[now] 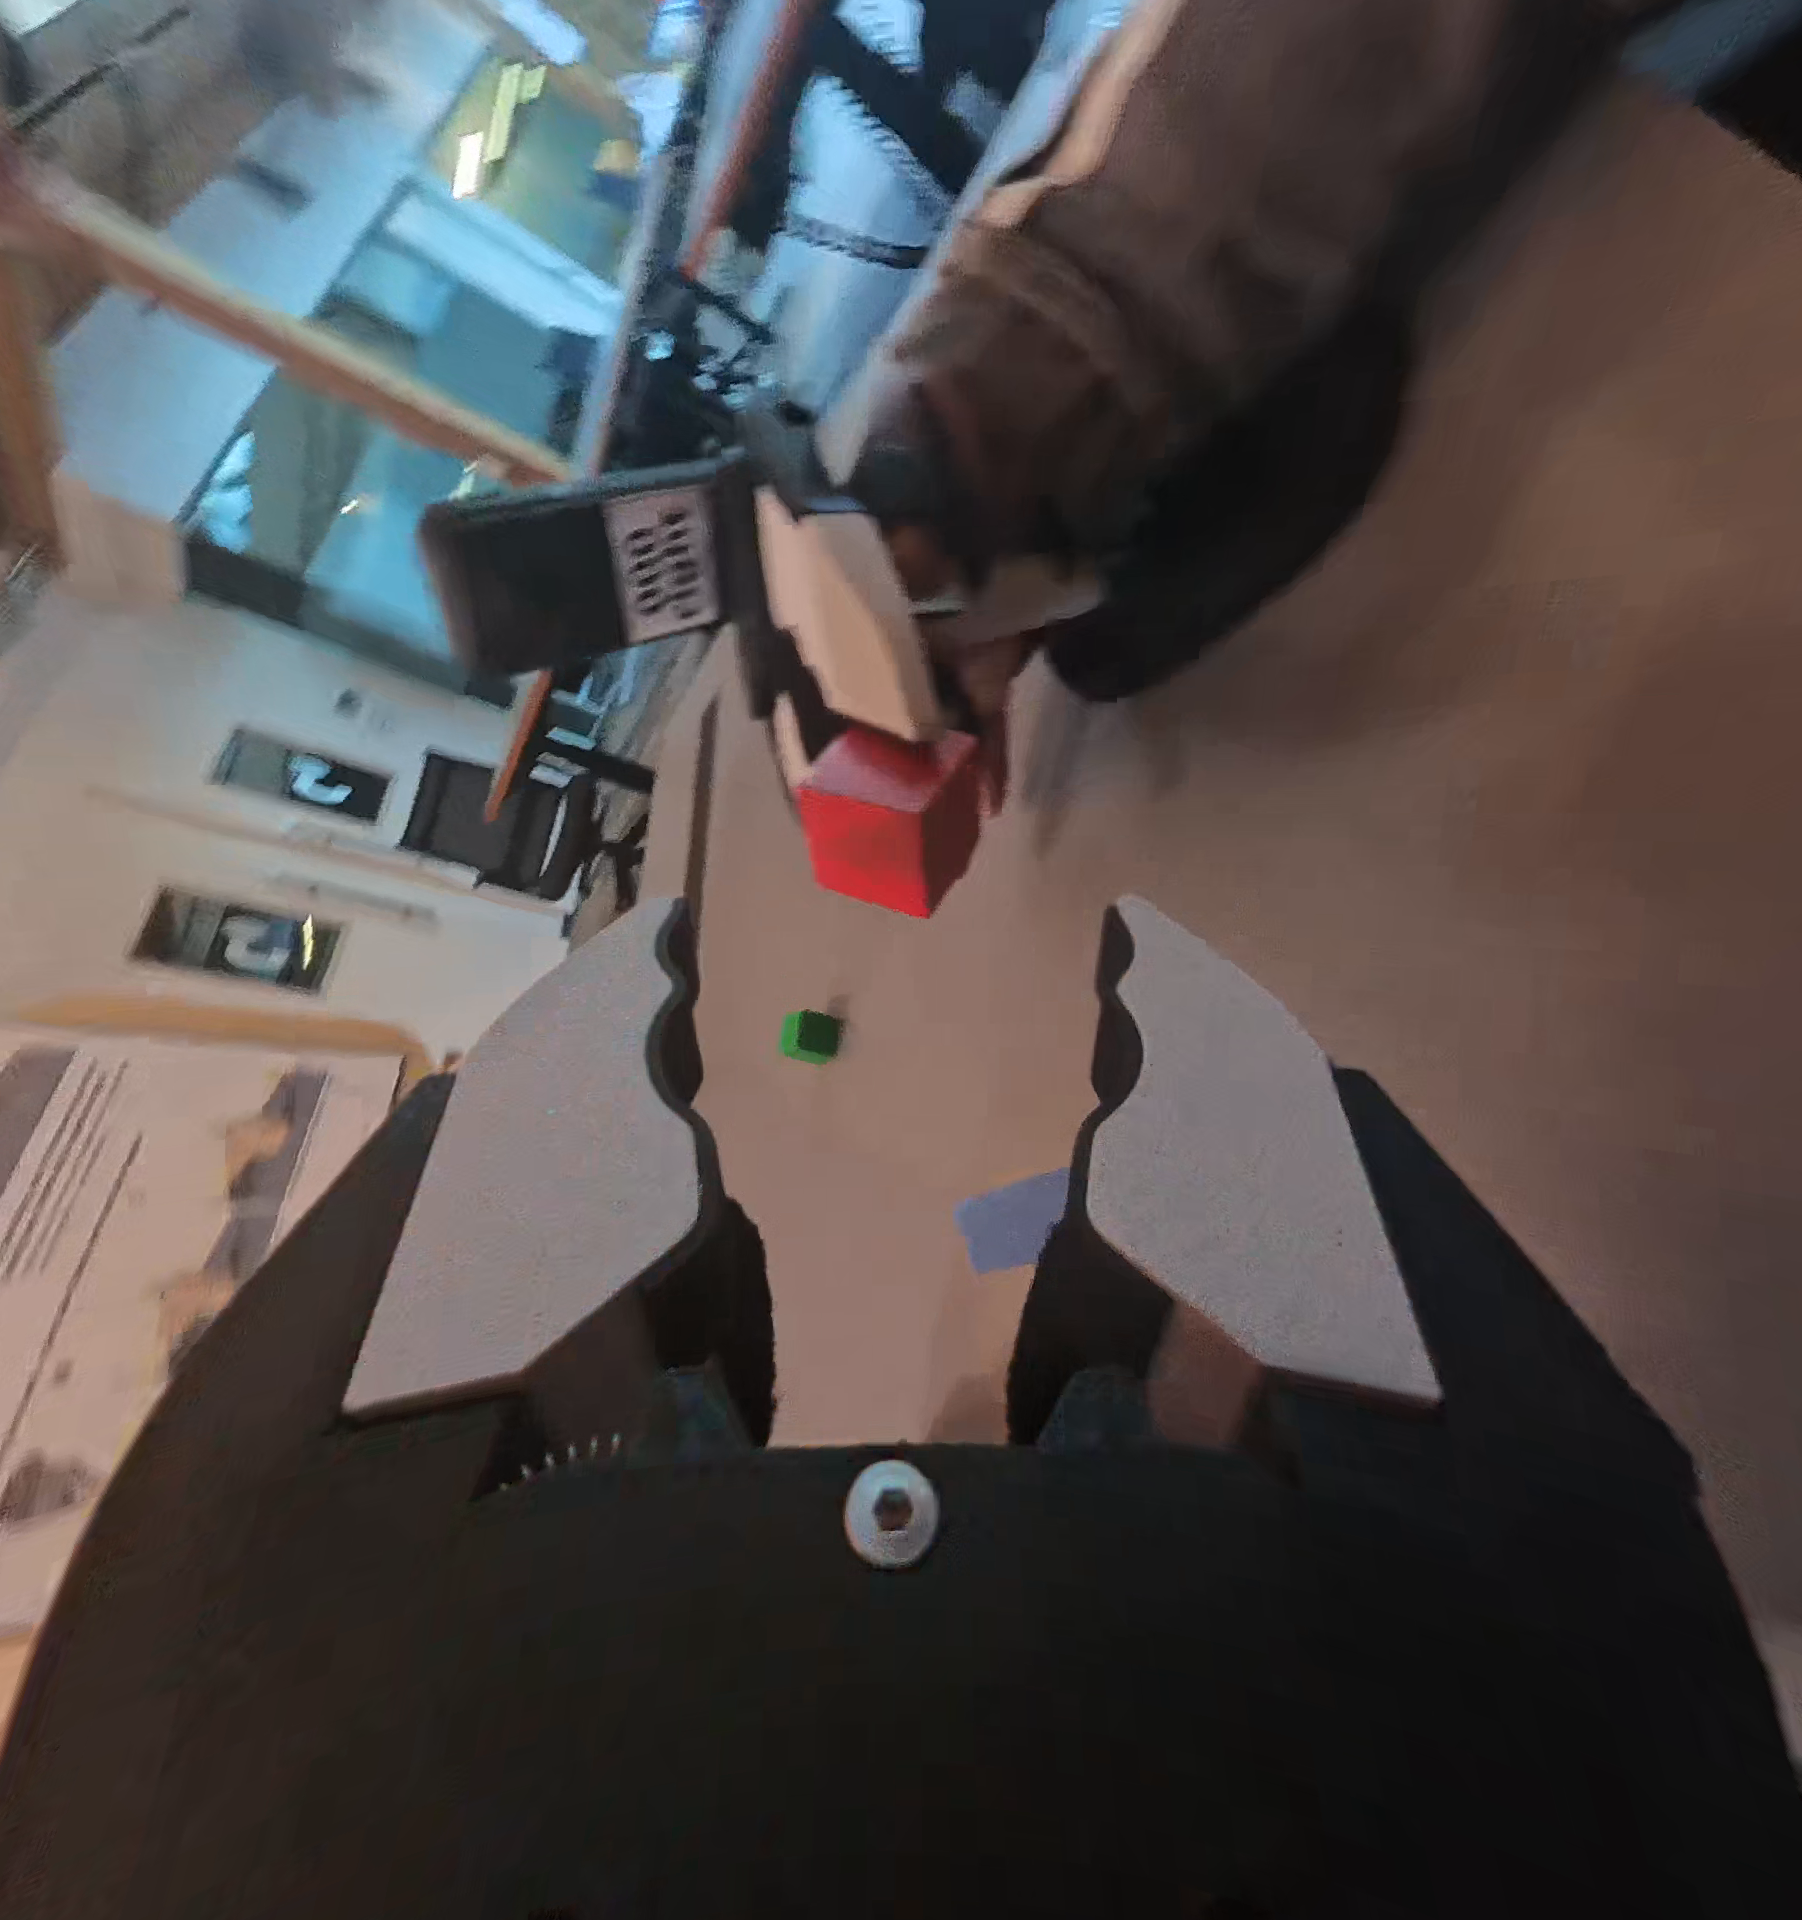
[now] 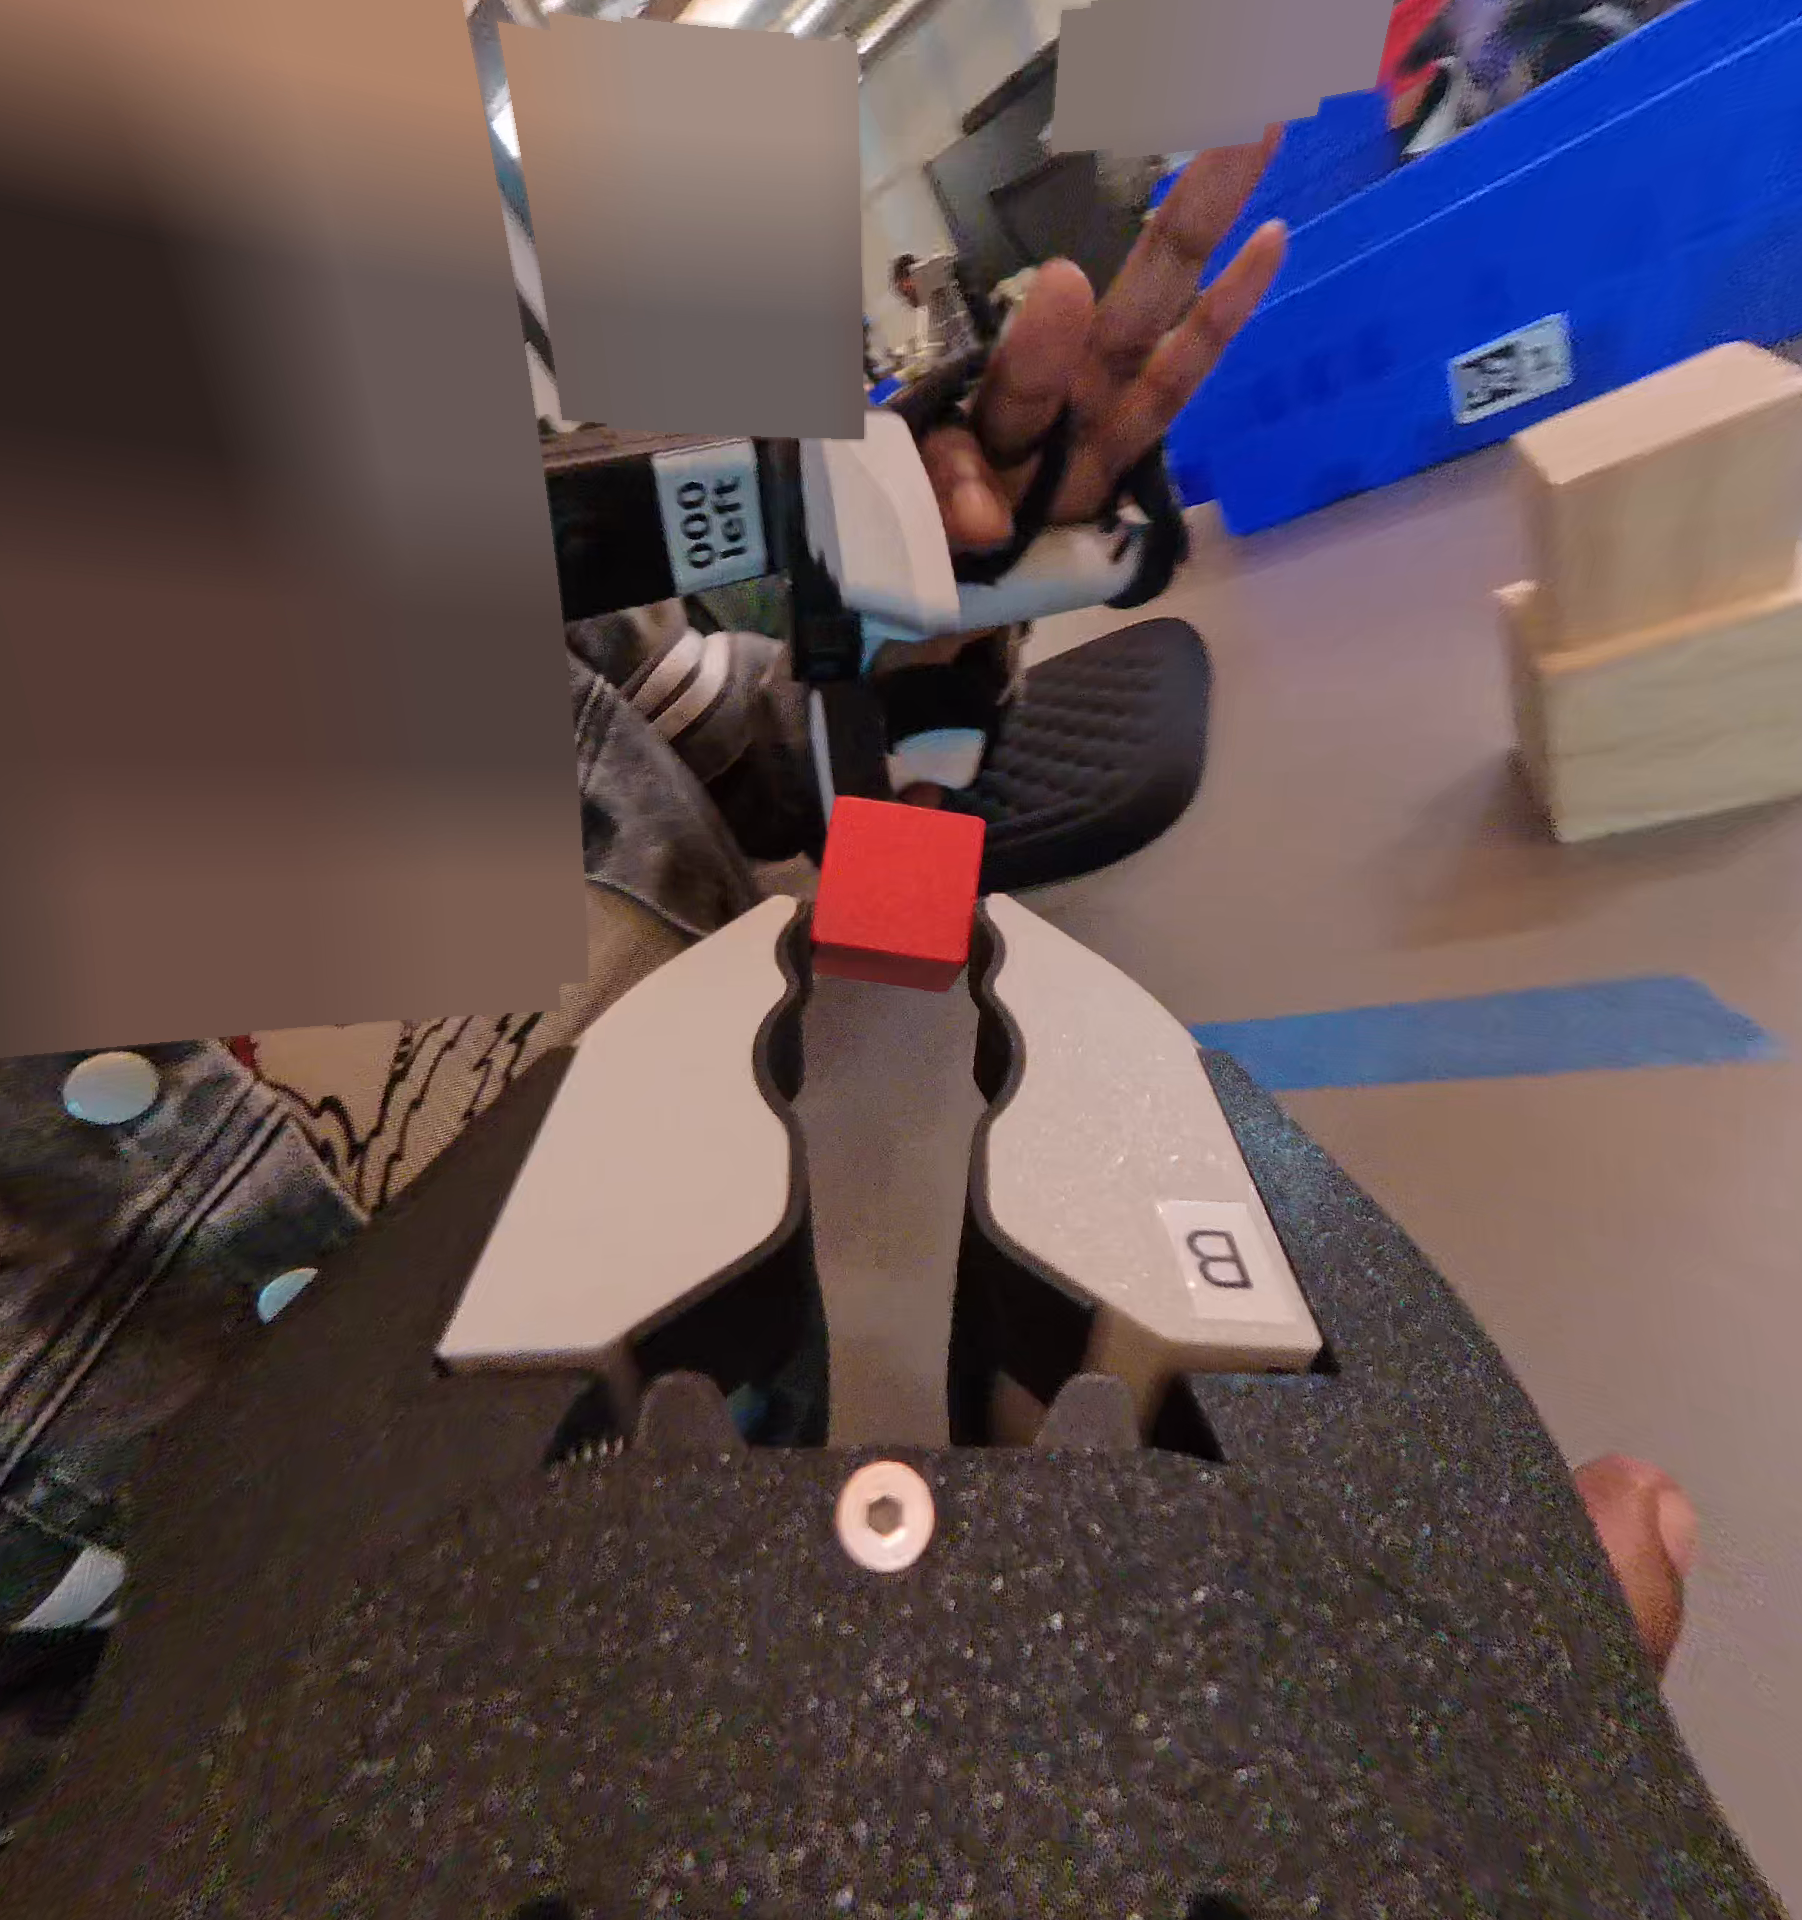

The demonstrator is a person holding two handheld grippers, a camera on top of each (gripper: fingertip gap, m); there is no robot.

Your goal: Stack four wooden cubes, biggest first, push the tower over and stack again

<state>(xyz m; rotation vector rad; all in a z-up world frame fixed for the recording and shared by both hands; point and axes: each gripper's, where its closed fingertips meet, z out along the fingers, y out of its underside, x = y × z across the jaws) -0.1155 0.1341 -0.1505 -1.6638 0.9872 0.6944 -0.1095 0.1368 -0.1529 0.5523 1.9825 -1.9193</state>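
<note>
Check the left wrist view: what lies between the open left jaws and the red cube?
Only a small green cube on the bare table, short of the red cube.

From my remote seat I see a smooth grey-brown tabletop (image 2: 1499, 883) crossed by a strip of blue tape (image 2: 1479, 1029). A blue bin (image 2: 1499, 270) lines its far edge. Beyond, a black mesh chair seat (image 2: 1094, 748), pale walls and large glass windows (image 1: 357, 343) look blurred.

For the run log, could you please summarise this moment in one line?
right gripper: grips red cube | left gripper: open, empty | green cube: on table | stack: two blocks
</note>
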